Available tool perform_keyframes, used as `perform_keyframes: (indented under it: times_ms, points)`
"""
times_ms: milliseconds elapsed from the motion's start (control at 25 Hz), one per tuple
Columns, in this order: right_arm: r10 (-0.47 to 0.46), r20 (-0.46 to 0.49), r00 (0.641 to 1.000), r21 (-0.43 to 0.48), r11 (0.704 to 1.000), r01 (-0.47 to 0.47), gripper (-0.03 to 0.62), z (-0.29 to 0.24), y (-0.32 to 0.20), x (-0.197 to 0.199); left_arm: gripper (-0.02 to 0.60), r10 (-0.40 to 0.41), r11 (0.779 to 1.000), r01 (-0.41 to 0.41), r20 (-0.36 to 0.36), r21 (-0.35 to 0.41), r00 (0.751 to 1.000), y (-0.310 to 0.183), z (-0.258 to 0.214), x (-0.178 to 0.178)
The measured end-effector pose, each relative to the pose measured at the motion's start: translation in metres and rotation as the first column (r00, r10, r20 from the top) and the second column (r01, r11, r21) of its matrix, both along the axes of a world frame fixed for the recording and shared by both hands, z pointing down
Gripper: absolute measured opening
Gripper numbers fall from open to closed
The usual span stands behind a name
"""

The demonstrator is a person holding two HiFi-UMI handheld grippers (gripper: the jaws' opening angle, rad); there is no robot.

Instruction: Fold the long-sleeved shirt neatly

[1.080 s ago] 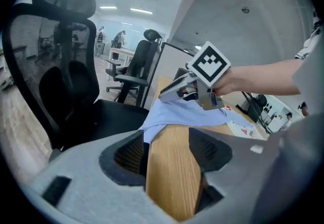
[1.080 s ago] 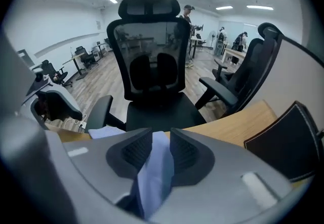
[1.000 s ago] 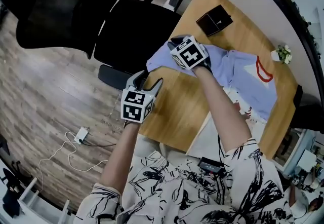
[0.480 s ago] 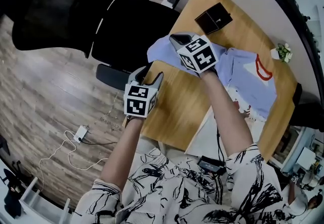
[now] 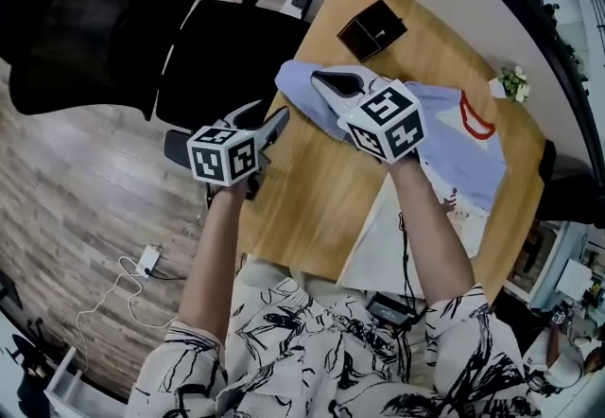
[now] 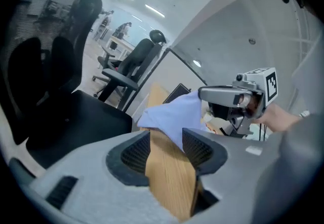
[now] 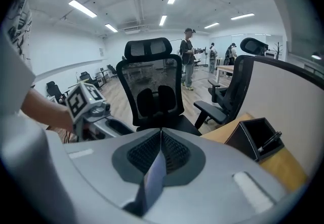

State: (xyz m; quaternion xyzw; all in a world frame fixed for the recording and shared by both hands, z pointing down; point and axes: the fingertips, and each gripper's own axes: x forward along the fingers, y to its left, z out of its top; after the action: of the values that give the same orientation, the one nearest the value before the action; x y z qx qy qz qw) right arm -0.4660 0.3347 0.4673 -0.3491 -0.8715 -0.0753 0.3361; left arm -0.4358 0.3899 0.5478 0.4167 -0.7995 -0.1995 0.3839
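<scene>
Since a second ago, your right hand-held gripper [image 5: 326, 80] has risen from the counter [image 5: 317, 203]. It is clamped on a fold of the pale blue long-sleeved shirt [image 5: 444, 132], lifting that end while the rest lies spread on the wood. Your left hand-held gripper [image 5: 269, 123] has drifted along the counter's edge, its jaws half apart and just closing on nothing. The cloth looks light and limp and will likely sag, so take the hanging edge near the other pinch.

The person wore a white short-sleeved top [image 5: 312, 350] printed with loose black brush-like strokes, while the left gripper [image 5: 267, 113] and right gripper [image 5: 326, 78] were smooth pale grey shells with black ribbed pads [image 6: 136, 153], each carrying a white cube [image 5: 222, 156] marked with black squares.
</scene>
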Motion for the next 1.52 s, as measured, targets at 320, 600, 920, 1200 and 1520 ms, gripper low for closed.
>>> perform_keyframes:
  times_ms: [320,600,920,1200,1520]
  points:
    - [0.012,-0.117,0.993,0.047,0.999,-0.006,0.015,0.033,-0.038,0.062,0.179,0.306,0.937,-0.289,0.062,-0.197,0.950,-0.009,0.014,-0.006]
    - [0.081,-0.223,0.971,0.071,0.995,-0.067,0.017,0.084,-0.063,0.100,0.138,0.357,0.916,-0.343,0.034,-0.209,0.933,-0.026,0.023,-0.010]
    - [0.123,-0.238,0.964,0.086,0.991,-0.105,0.015,0.103,-0.074,0.112,0.129,0.452,0.891,-0.437,-0.158,0.124,0.878,-0.051,0.003,0.015]
    - [0.118,-0.231,0.966,0.088,0.991,-0.100,0.015,0.105,-0.073,0.114,0.159,0.394,0.917,-0.332,-0.362,0.222,0.845,-0.046,0.014,0.018]
    - [0.121,-0.226,0.967,0.094,0.990,-0.102,0.017,0.108,-0.074,0.115,0.172,0.321,0.942,-0.235,-0.438,0.240,0.840,-0.048,0.026,0.010]
